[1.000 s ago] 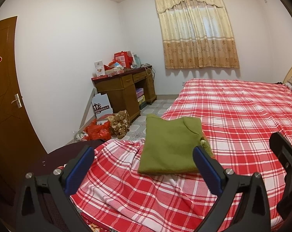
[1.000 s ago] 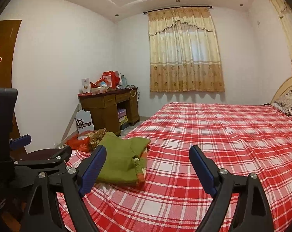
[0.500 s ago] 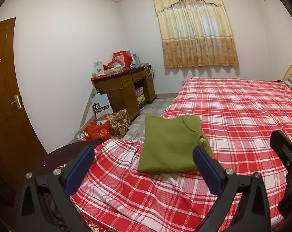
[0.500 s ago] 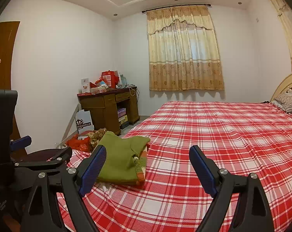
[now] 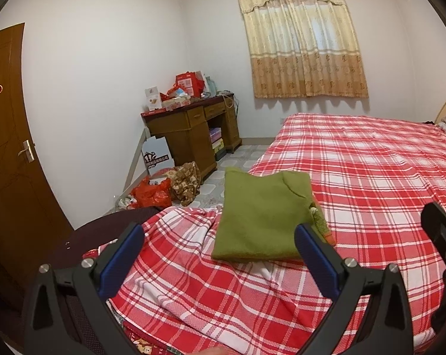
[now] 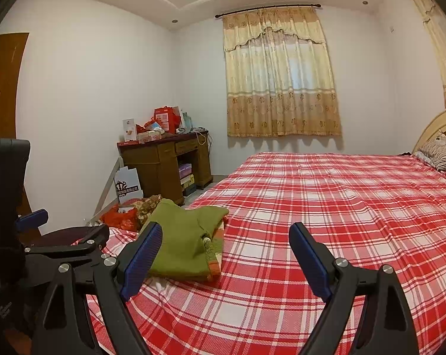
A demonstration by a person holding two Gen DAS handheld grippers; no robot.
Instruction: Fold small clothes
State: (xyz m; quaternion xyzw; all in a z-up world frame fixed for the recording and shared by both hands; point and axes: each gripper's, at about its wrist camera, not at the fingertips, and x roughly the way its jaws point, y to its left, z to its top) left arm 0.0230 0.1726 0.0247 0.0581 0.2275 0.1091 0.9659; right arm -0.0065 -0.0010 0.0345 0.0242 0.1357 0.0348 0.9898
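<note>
- At the centre of the left wrist view: one green garment (image 5: 264, 219), folded into a flat rectangle, lying on the red checked bedcover (image 5: 370, 183) near the corner of the bed. In the right wrist view the same garment (image 6: 184, 242) sits at lower left of centre, with a collar or trim edge showing along its right side.
- Left claw (image 5: 220, 254): lower centre of its own view, jaws spread wide, nothing between them. It hangs above the bedcover, short of the garment's near edge and not touching it.
- Right claw (image 6: 225, 257): lower centre of its own view, jaws likewise spread wide and empty. The garment lies just behind its left finger; whether they touch cannot be told.
- Surroundings: wooden desk (image 5: 193, 130) with boxes at centre left, curtain (image 5: 299, 38) at upper centre, brown door (image 5: 7, 136) at the left edge, red bag (image 5: 150, 192) and bundled cloth on the floor.
- Step in hand, as a judgement: the garment looks fully folded and released, so this piece seems finished or nearly so.
- Next move, as a judgement: either press the stack flat and square its edges, or turn to a fresh garment. No other unfolded clothing shows on the bed, so a new piece would have to come from outside these views.
</note>
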